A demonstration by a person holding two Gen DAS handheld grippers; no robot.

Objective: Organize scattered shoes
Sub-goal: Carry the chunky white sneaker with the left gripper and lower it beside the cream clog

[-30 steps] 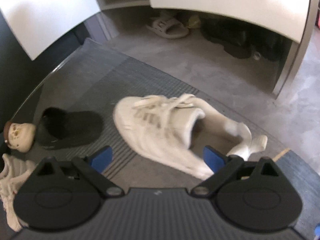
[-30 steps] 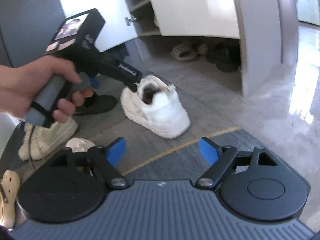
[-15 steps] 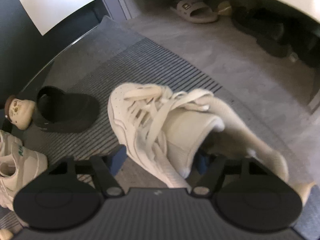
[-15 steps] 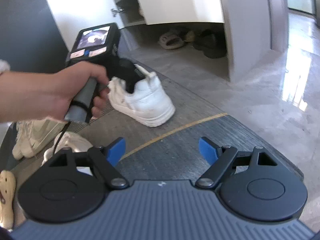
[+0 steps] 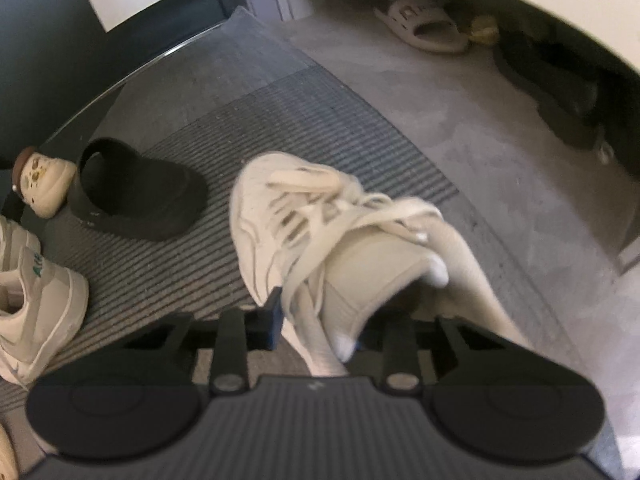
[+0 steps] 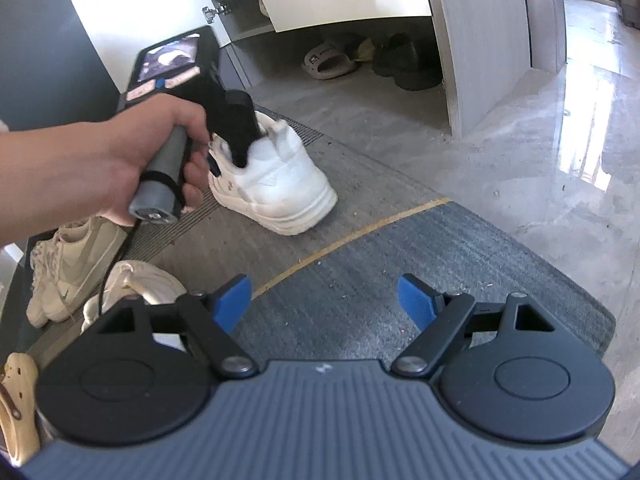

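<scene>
Left gripper (image 5: 316,322) fingers are clamped on the white sneaker (image 5: 320,232) collar, centre frame, on the mat (image 5: 320,128). Right gripper (image 6: 326,300) fingers stand apart, idle. Advise firm grip before lifting toward the cabinet (image 6: 472,40), upper frame.

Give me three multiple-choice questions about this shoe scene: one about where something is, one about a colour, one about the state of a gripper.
1. Where does the beige slide sandal lie?
A. inside the open cabinet
B. on the striped mat
C. on a chair

2. What colour is the clog beside the white sneaker?
A. red
B. black
C. yellow

3. How is the left hand-held gripper?
A. wide open over bare floor
B. out of view
C. closed on the sneaker's collar

Answers:
1 A, it sits on the floor under the cabinet's doors.
2 B, its upper is plainly black.
3 C, its fingers pinch the collar, while the right hand-held gripper stands open.
</scene>
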